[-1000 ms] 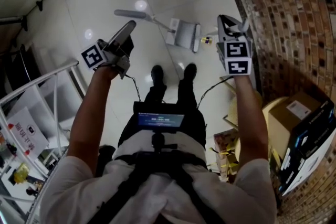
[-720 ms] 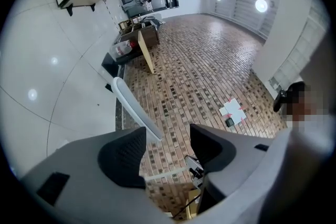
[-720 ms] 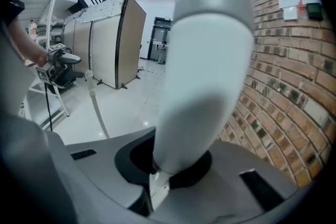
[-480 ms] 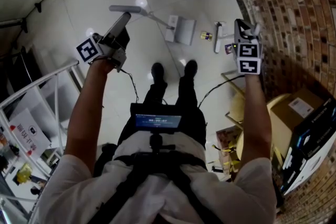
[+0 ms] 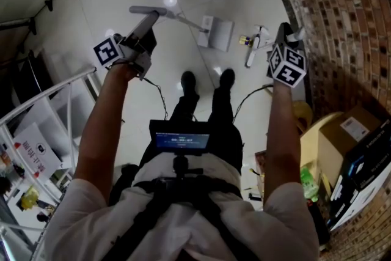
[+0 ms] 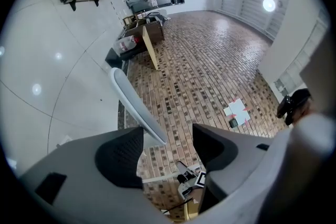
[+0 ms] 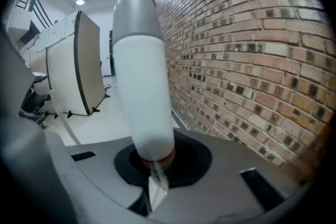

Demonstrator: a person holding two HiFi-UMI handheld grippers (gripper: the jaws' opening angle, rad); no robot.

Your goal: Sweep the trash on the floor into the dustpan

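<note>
A grey dustpan (image 5: 219, 33) stands on the white floor ahead of my feet, its long handle (image 5: 146, 10) (image 6: 137, 106) slanting up to the left. My left gripper (image 5: 148, 26) (image 6: 167, 147) sits round the handle's end; its jaws have just been opening and stand open, the handle loose between them. My right gripper (image 5: 285, 30) (image 7: 155, 165) is shut on the white broom handle (image 7: 140, 76), close to the brick wall. The broom head (image 5: 251, 55) lies on the floor right of the dustpan. A small yellow scrap of trash (image 5: 244, 41) rests between the two.
A brick wall (image 5: 342, 15) runs along the right. Cardboard boxes (image 5: 342, 131) and a green bottle (image 5: 308, 183) crowd the lower right. A white rack (image 5: 43, 125) stands on the left. My shoes (image 5: 189, 82) are just behind the dustpan.
My right gripper has moved right toward the wall, sunk and rolled with the broom; the broom head has shifted away from the dustpan. The left gripper has barely moved.
</note>
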